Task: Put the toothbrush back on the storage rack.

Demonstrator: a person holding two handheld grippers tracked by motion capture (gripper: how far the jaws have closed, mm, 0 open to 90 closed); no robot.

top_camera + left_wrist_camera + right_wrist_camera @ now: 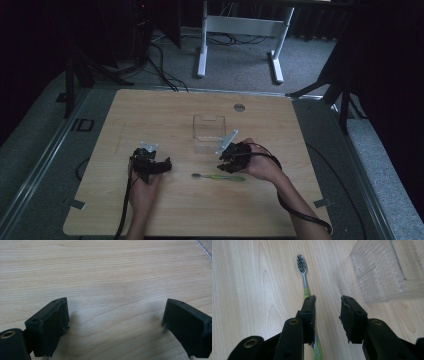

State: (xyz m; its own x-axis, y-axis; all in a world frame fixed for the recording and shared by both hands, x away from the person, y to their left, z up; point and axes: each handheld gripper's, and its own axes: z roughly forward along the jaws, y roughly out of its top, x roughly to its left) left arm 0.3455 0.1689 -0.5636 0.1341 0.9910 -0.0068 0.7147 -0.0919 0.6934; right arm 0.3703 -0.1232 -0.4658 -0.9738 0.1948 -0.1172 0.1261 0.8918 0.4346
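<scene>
A green toothbrush (218, 176) lies flat on the wooden table (165, 110), bristle head to the left. In the right gripper view its head (301, 263) points away and its handle runs under my left-hand jaw, not between the two. My right gripper (328, 301) is open just above it; in the high view the right gripper (228, 164) sits over the brush's right end. A clear plastic box (209, 132) stands upright behind the brush and shows as a ribbed box (384, 272). My left gripper (115, 315) is wide open over bare wood, left of the brush (151, 162).
A corner of the clear box (206, 247) shows at the top right of the left gripper view. A round grommet (239, 107) sits near the table's far edge. Desk legs and cables stand on the floor beyond.
</scene>
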